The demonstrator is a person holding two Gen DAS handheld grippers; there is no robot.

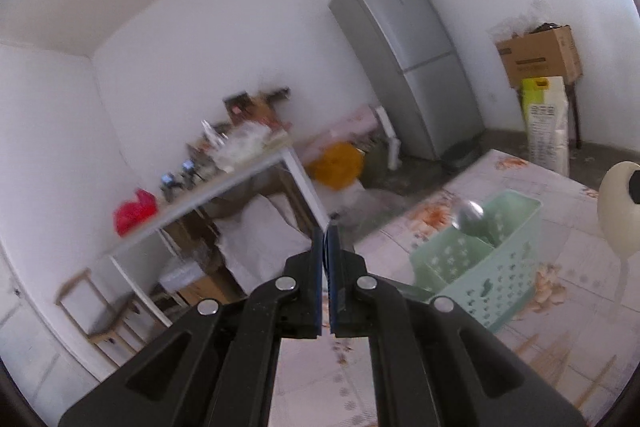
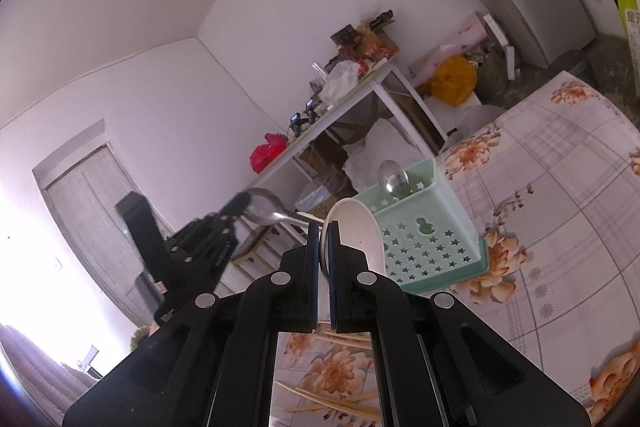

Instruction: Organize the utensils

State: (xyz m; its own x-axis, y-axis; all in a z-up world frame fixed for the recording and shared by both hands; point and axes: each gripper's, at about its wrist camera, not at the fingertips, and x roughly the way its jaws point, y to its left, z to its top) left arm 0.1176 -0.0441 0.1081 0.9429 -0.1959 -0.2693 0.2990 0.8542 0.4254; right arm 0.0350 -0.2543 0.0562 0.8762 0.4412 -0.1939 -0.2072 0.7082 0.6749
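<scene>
Presently we find the right gripper (image 2: 324,227) clamped on a white spoon (image 2: 356,231). We note the left gripper (image 1: 327,227) clenched on a metal spoon (image 2: 266,209), beside the green caddy (image 2: 432,239).

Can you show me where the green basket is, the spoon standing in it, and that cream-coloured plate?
green basket (image 2: 432,247): right wrist view, its star-holed front wall.
spoon (image 2: 393,179): right wrist view, its shiny bowl.
cream plate (image 2: 360,227): right wrist view, its inner face.

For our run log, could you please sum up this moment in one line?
left gripper shut on metal spoon | right gripper shut on white bowl | green basket holds second spoon | chopsticks on table
</scene>
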